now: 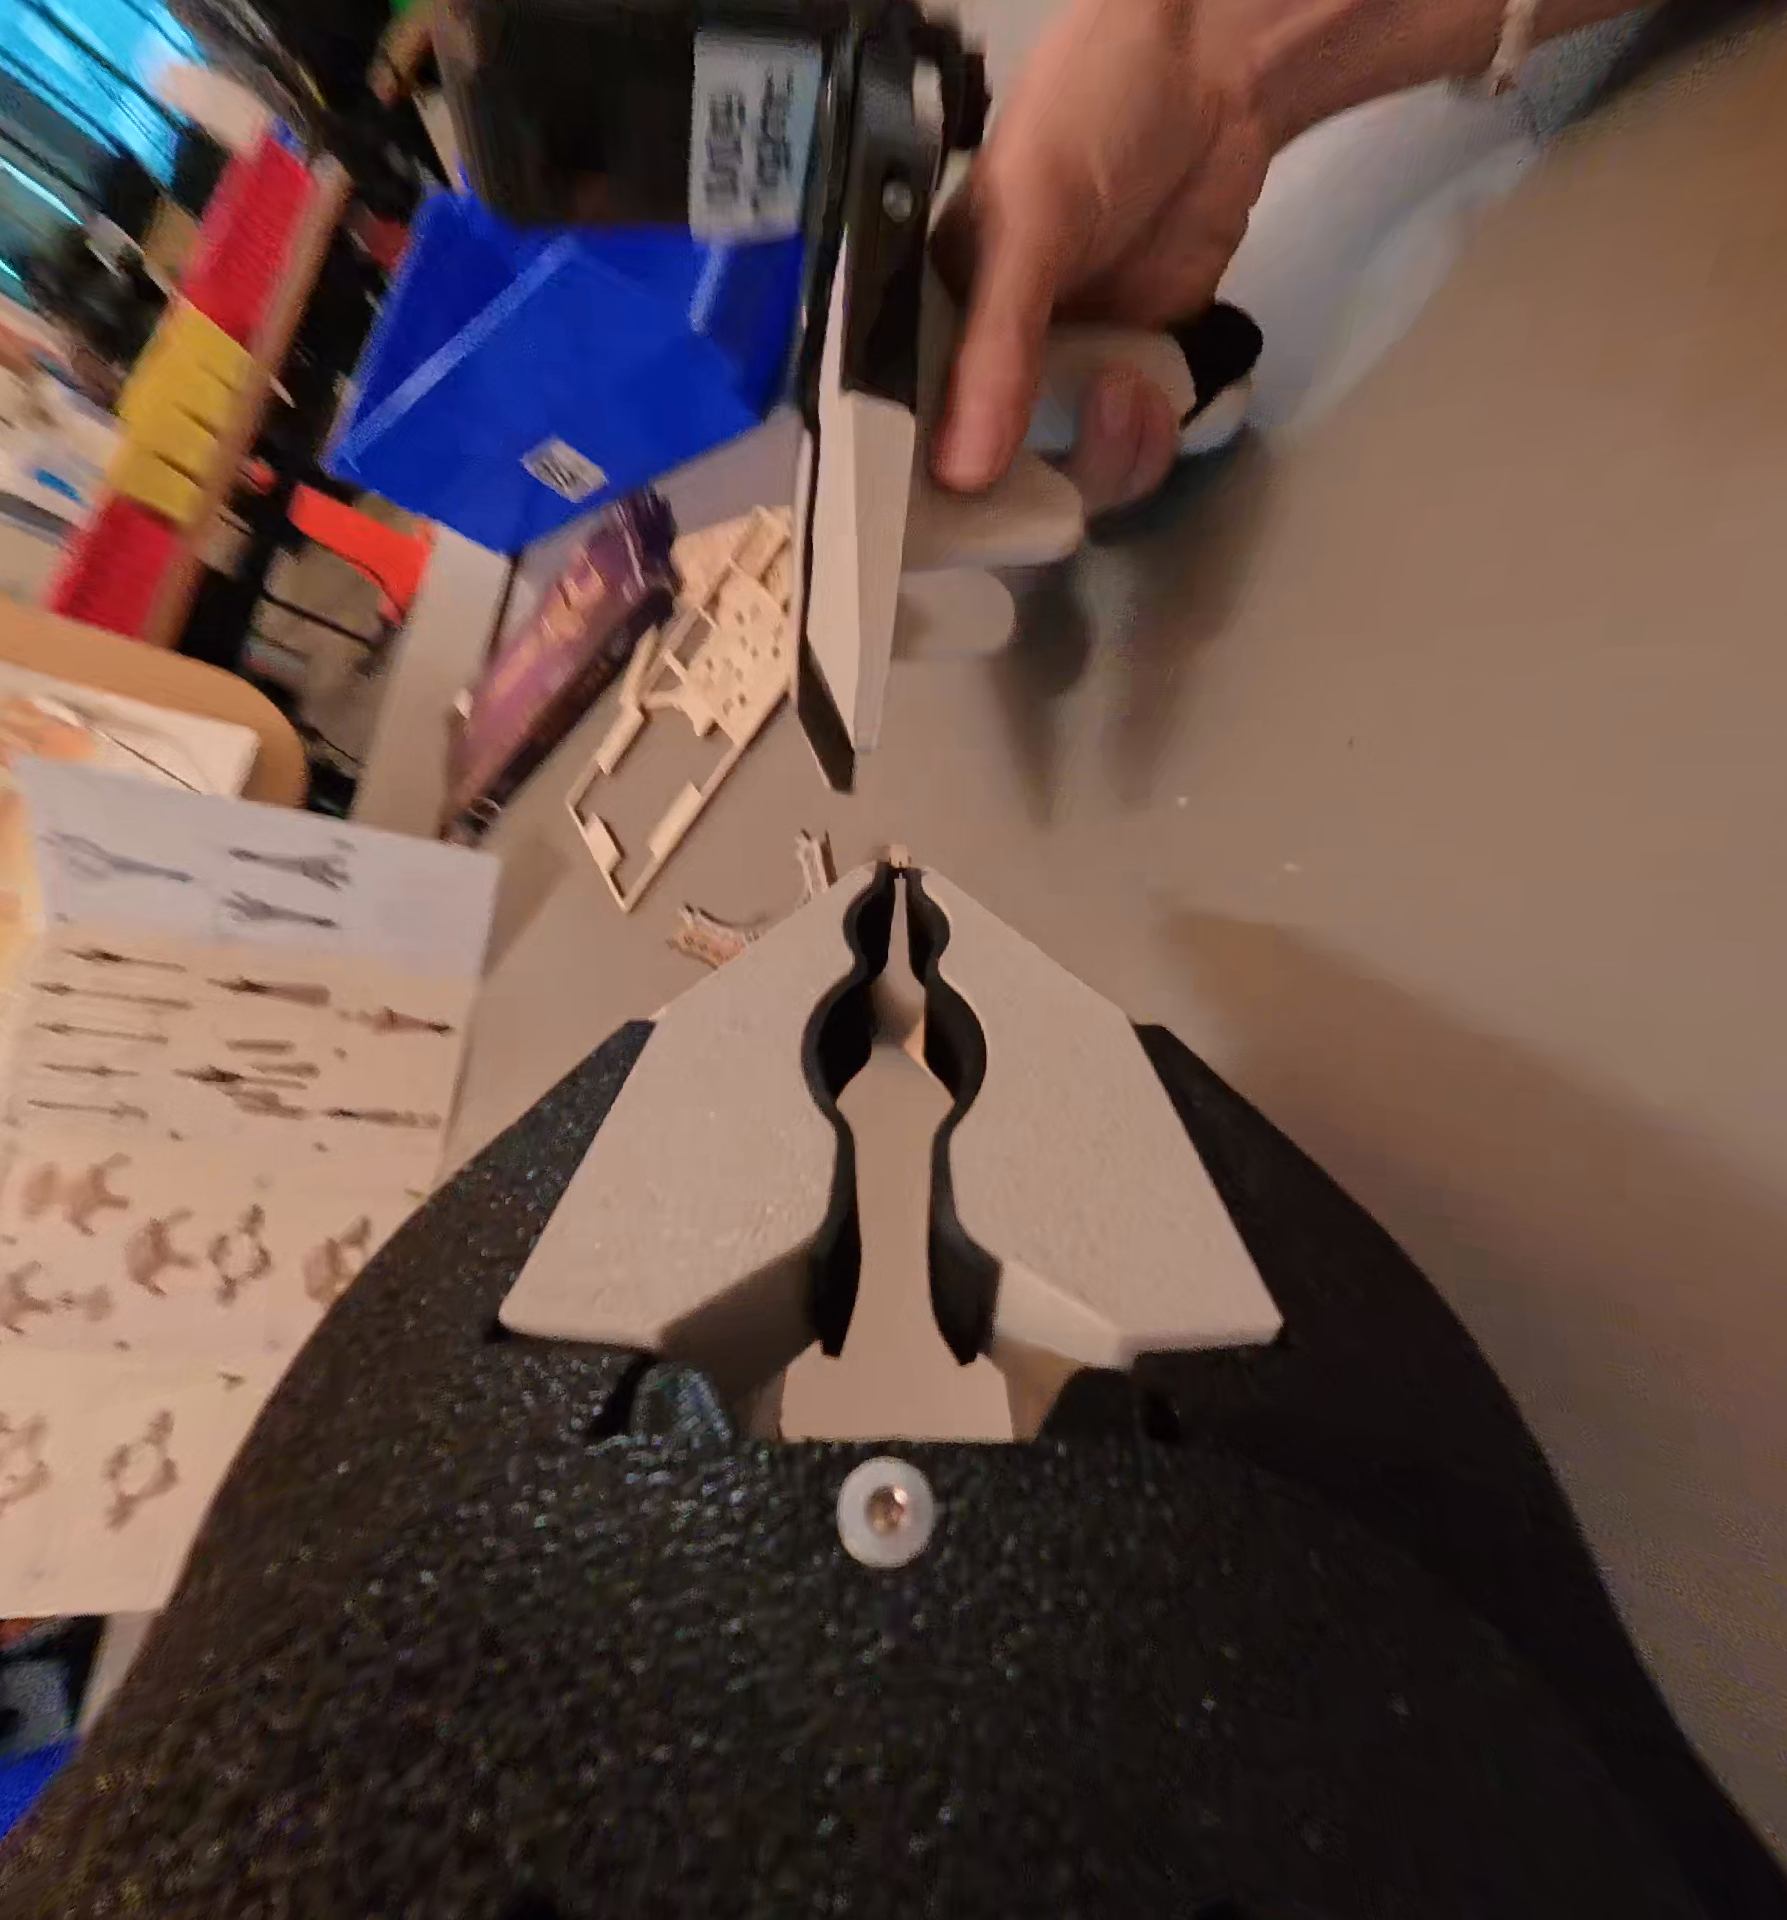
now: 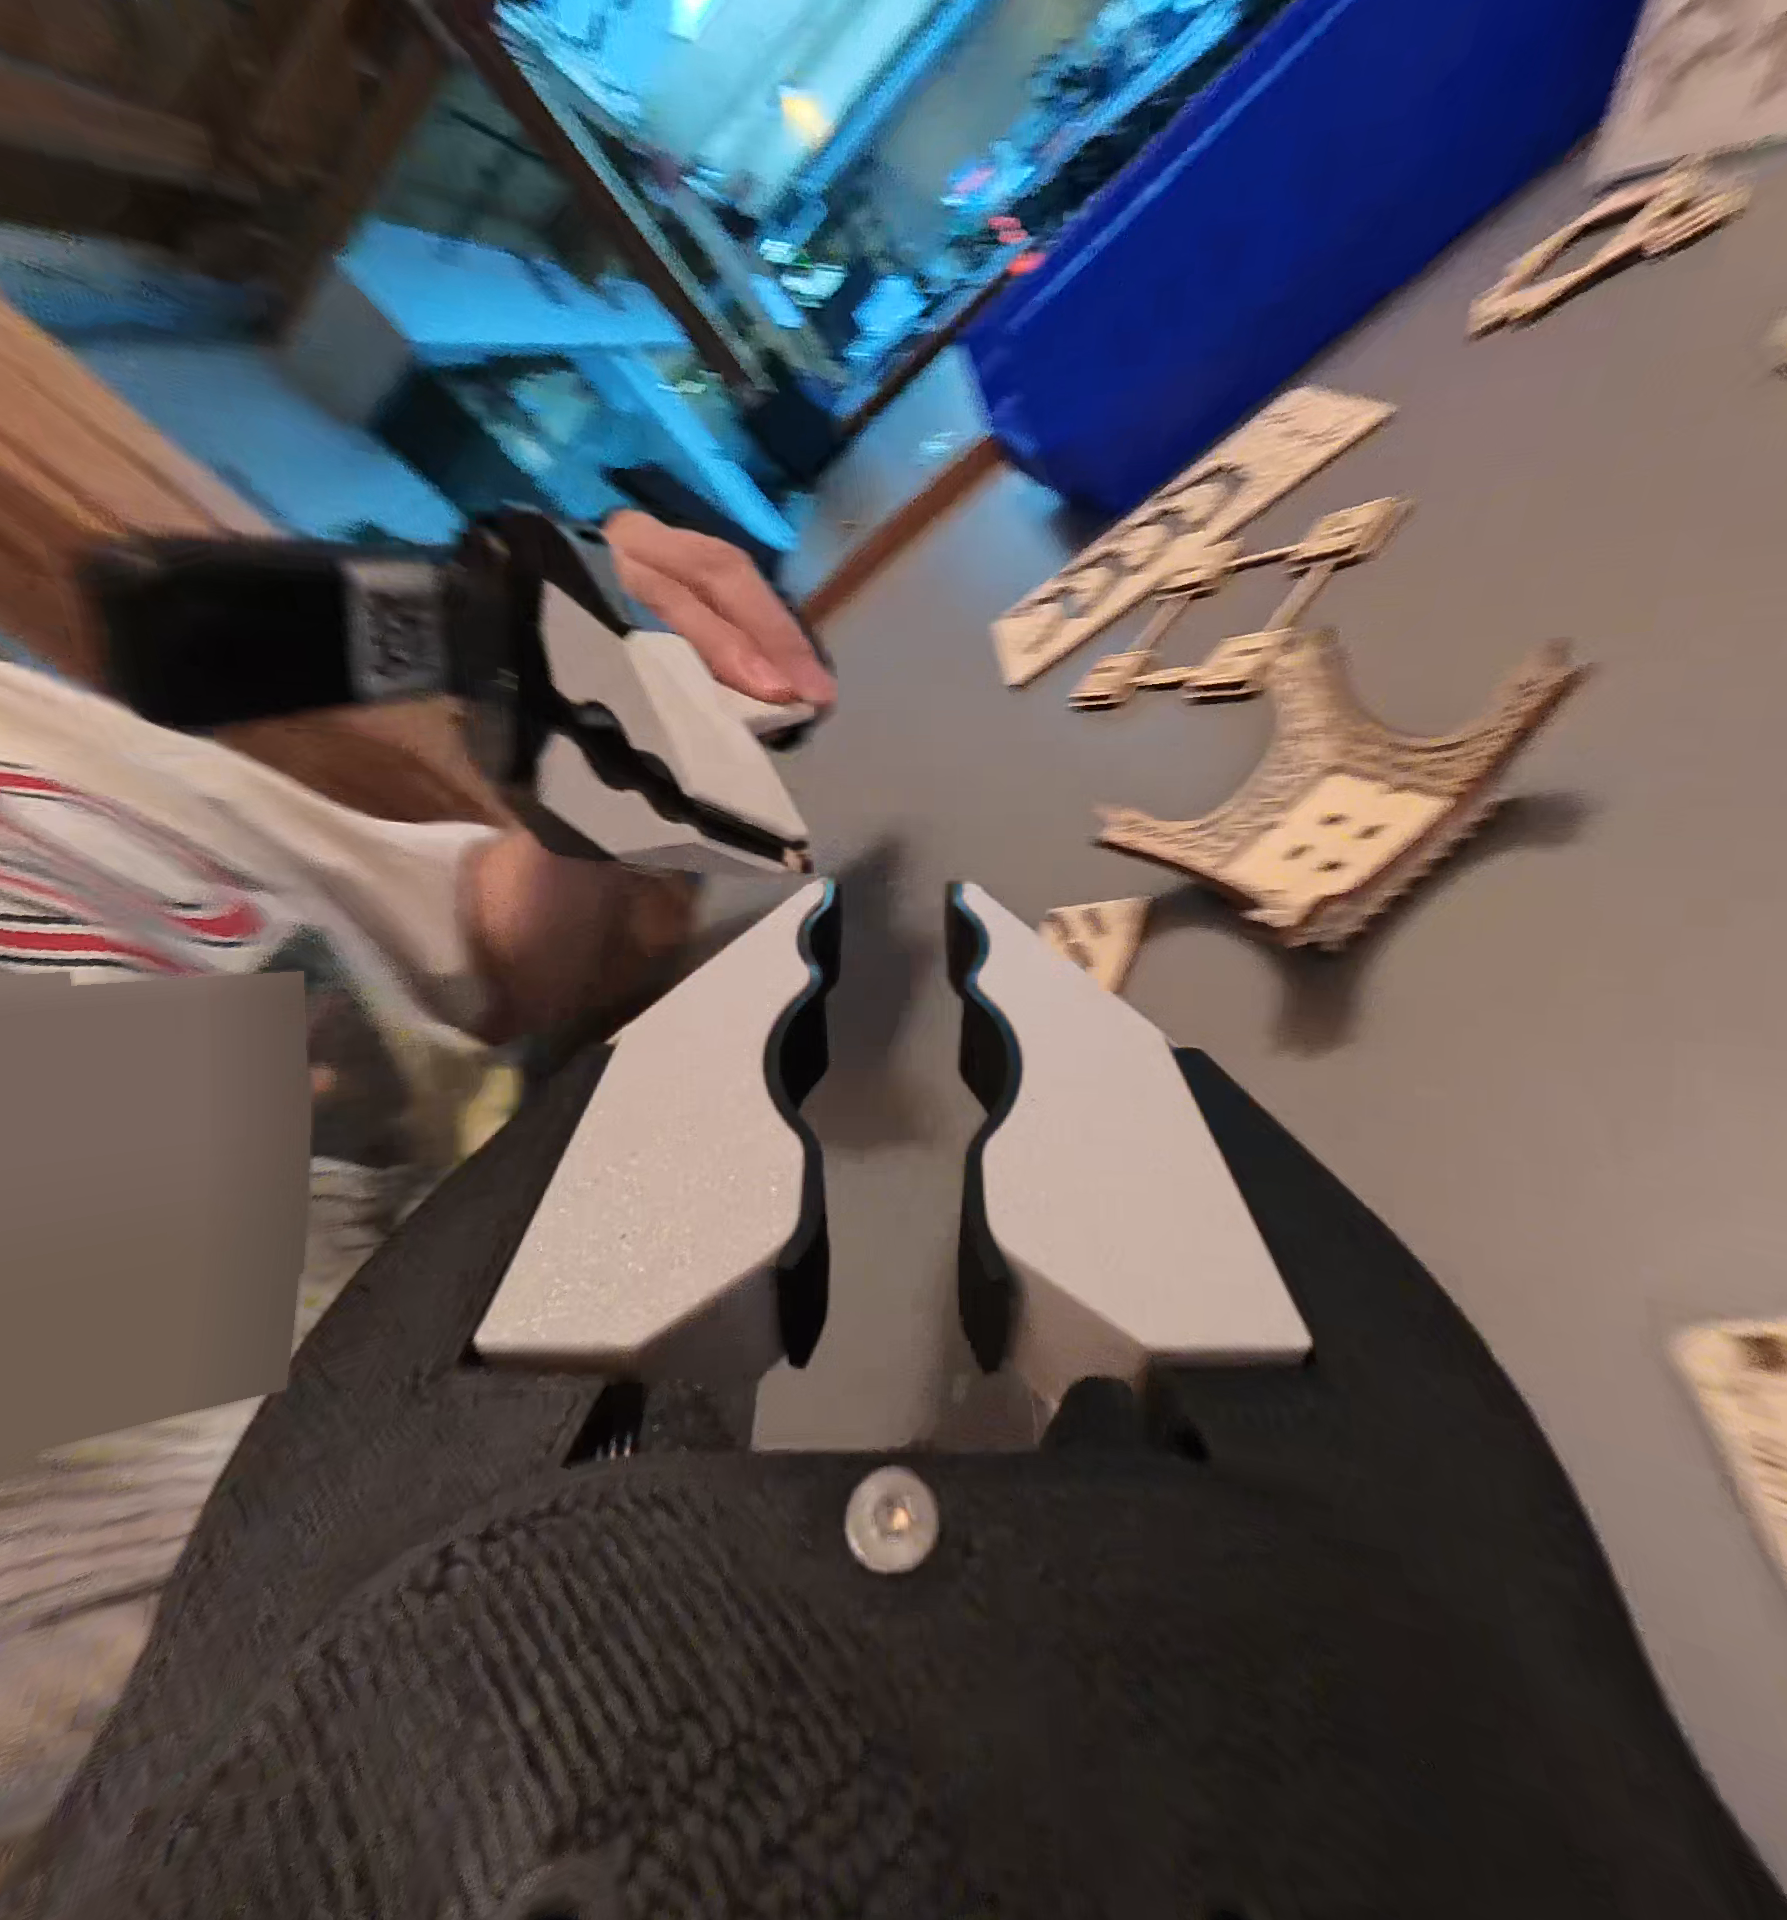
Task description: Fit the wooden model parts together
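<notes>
Left claw (image 1: 899, 868) pinched on a tiny wooden sliver (image 1: 900, 854) at our tips, right claw (image 2: 894, 899) parted, empty, wooden model pieces (image 2: 1315, 821) beyond-right of it on our table (image 2: 1491, 1091)

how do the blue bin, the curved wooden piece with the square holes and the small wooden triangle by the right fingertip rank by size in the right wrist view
1. blue bin, largest though cut off by the frame
2. curved wooden piece
3. small wooden triangle, partly hidden by the finger

The bin lies farther away, so nearness does not explain its size.
</notes>
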Demonstrator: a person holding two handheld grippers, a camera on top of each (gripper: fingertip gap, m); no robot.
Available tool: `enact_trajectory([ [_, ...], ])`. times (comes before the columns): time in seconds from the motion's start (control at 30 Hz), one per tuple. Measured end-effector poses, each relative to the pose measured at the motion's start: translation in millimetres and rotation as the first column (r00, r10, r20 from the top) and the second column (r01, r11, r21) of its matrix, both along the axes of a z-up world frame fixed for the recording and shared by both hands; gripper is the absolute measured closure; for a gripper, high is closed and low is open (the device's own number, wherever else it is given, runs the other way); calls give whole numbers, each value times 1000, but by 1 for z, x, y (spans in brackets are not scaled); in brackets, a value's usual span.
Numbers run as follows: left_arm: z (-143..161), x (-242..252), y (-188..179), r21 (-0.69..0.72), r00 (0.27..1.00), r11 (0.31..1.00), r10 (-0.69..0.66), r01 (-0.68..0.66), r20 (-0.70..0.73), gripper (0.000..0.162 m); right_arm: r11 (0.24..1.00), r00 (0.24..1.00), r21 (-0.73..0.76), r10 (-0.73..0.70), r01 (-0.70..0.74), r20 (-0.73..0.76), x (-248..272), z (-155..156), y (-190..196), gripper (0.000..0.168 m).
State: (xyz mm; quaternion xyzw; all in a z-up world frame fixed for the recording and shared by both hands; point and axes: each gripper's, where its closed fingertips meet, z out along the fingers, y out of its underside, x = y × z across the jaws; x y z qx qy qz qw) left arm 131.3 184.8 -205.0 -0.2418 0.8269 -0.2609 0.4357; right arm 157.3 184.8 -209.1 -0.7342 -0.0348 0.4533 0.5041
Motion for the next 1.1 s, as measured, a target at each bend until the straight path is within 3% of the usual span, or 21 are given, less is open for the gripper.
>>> enact_trajectory([
  [0.1, -19, -3, 14, -96, 977, 993, 41, -63, -211, 162, 991, 944, 62, -130, 117, 304, 11, -10, 14, 146],
  [0.2, -26, 0, 23, -202, 934, 964, 97, -174, -344, 162, 977, 711, 117, -212, 181, 671, 24, -35, 25, 139],
  [0.3, -32, 2, 25, -276, 880, 926, 108, -259, -462, 162, 979, 511, 135, -196, 155, 837, 25, -53, 31, 134],
  [0.4, -38, 1, 28, -271, 839, 916, 112, -294, -533, 162, 977, 435, 153, -204, 148, 877, 26, -58, 35, 137],
  [0.53, -47, -5, 29, -233, 779, 918, 115, -320, -617, 162, 977, 404, 171, -210, 130, 891, 26, -58, 34, 137],
  [0.67, -52, -8, 26, -224, 689, 885, 137, -408, -711, 162, 967, 348, 253, -233, -15, 908, 9, -52, 29, 135],
  [0.87, -55, -5, 21, -228, 565, 820, 136, -525, -814, 162, 920, 149, 352, -329, -171, 933, 3, -42, 24, 136],
  [0.97, -62, -7, 21, -175, 507, 807, 171, -564, -845, 162, 919, 85, 327, -316, -219, 945, 2, -47, 21, 136],
  [1.03, -65, -6, 18, -162, 492, 800, 182, -577, -851, 162, 916, 75, 319, -310, -244, 948, -2, -48, 19, 138],
  [1.1, -65, -5, 16, -155, 490, 799, 192, -582, -850, 162, 911, 117, 320, -300, -259, 947, -8, -47, 17, 141],
])
